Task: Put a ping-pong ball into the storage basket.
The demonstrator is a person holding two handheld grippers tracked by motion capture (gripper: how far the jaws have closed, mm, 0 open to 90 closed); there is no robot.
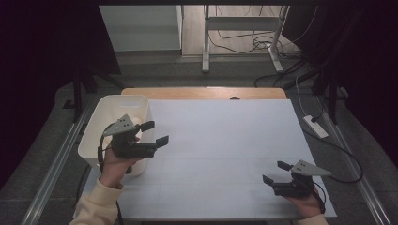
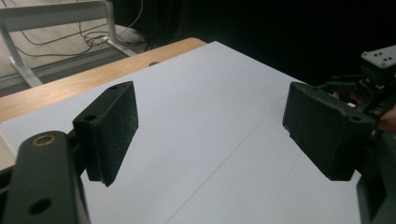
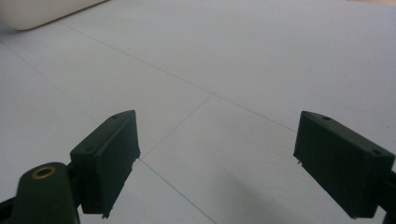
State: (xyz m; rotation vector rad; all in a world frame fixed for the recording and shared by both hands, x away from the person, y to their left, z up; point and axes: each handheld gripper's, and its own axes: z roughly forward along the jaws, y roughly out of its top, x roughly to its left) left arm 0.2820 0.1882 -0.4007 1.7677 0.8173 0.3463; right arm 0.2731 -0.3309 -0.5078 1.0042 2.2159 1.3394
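My left gripper [image 1: 155,133] hangs over the right rim of a white bin [image 1: 109,101] at the table's left, held in a hand with a pale sleeve. Its jaws stand open with nothing between them, which the left gripper view [image 2: 210,126] confirms. My right gripper [image 1: 275,172] rests low near the front right of the white table top [image 1: 220,136], pointing left. It is open too, and the right gripper view [image 3: 217,158] has bare table between its jaws. The right gripper [image 2: 379,70] also appears far off behind the left gripper's right jaw.
A strip of wooden table edge [image 1: 202,93] runs along the back. The bin's corner [image 3: 42,11] lies far ahead of the right gripper. A power strip [image 1: 315,125] and cables lie on the floor to the right, and desk legs [image 1: 205,42] stand beyond the table.
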